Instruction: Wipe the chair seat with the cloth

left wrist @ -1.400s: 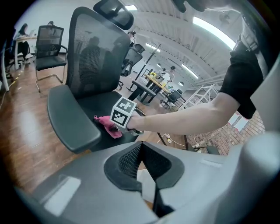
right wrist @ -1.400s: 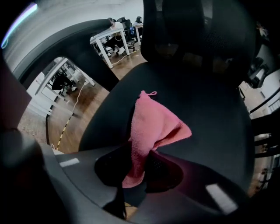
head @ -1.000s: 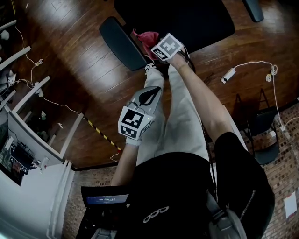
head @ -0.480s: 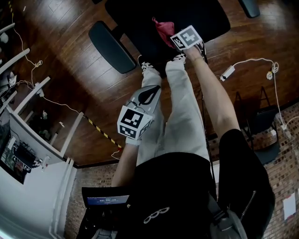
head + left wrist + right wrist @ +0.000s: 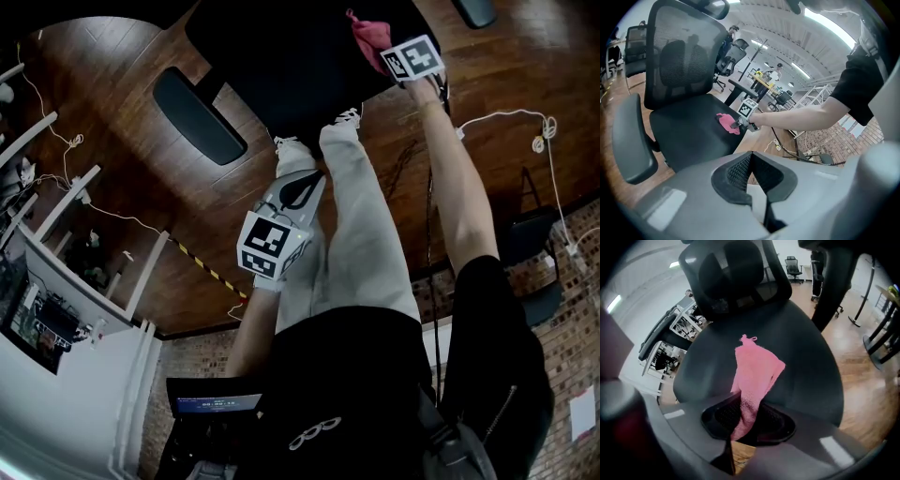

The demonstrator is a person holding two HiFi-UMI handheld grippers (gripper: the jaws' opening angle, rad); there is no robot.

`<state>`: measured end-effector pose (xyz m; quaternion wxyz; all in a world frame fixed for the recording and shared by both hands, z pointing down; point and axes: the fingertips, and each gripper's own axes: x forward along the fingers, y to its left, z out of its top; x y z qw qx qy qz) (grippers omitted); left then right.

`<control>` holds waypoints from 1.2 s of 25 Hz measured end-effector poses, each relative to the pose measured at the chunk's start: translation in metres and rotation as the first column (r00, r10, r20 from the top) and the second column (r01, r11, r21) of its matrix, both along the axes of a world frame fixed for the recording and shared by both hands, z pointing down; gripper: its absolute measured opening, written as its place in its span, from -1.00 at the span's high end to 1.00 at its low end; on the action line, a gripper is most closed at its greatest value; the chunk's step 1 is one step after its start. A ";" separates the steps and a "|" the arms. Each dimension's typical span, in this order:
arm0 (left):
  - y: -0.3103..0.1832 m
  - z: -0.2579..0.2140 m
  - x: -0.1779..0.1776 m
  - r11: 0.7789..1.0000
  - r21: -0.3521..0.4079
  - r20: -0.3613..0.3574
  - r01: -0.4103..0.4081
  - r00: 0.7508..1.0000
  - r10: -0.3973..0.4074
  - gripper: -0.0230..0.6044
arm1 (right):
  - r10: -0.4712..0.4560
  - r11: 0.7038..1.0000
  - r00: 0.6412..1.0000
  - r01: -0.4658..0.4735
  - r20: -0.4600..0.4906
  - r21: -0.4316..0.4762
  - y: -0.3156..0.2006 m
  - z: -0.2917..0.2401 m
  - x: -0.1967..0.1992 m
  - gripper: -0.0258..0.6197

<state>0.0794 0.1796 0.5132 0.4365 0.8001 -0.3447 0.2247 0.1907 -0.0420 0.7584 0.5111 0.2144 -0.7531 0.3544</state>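
Observation:
A pink cloth (image 5: 754, 376) lies draped on the black chair seat (image 5: 806, 362), with one end pinched in my right gripper (image 5: 747, 416), which is shut on it. In the head view the cloth (image 5: 368, 34) sits on the seat (image 5: 281, 66) just left of the right gripper (image 5: 398, 70). From the left gripper view the cloth (image 5: 727, 123) and the right gripper (image 5: 743, 123) show on the seat (image 5: 689, 131). My left gripper (image 5: 298, 194) hangs back over my legs, shut and empty, its jaws (image 5: 752, 173) closed together.
The chair has a mesh backrest (image 5: 677, 61) and padded armrests (image 5: 197, 114) (image 5: 630, 140). White cables and a power adapter (image 5: 487, 117) lie on the wooden floor at the right. Desks and other office chairs (image 5: 733, 51) stand beyond.
My right gripper has carried the pink cloth from the seat's front-left edge forward and rightward across the seat. The left gripper has stayed in place.

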 end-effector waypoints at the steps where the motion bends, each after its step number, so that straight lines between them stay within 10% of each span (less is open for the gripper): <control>1: -0.002 -0.001 0.003 1.000 0.002 0.001 -0.001 1.000 0.001 0.96 | 0.010 1.000 1.000 -0.010 -0.008 0.010 -0.006 -0.002 0.009 0.71; 17: -0.011 -0.004 0.024 1.000 0.016 -0.009 0.000 1.000 0.001 0.96 | 0.093 0.949 0.913 0.038 -0.397 0.312 -0.069 -0.036 0.152 0.71; 30: 0.007 -0.004 -0.004 1.000 0.019 -0.004 0.001 1.000 -0.001 0.96 | -0.168 0.949 0.910 0.254 -0.378 0.189 0.045 -0.003 0.030 0.71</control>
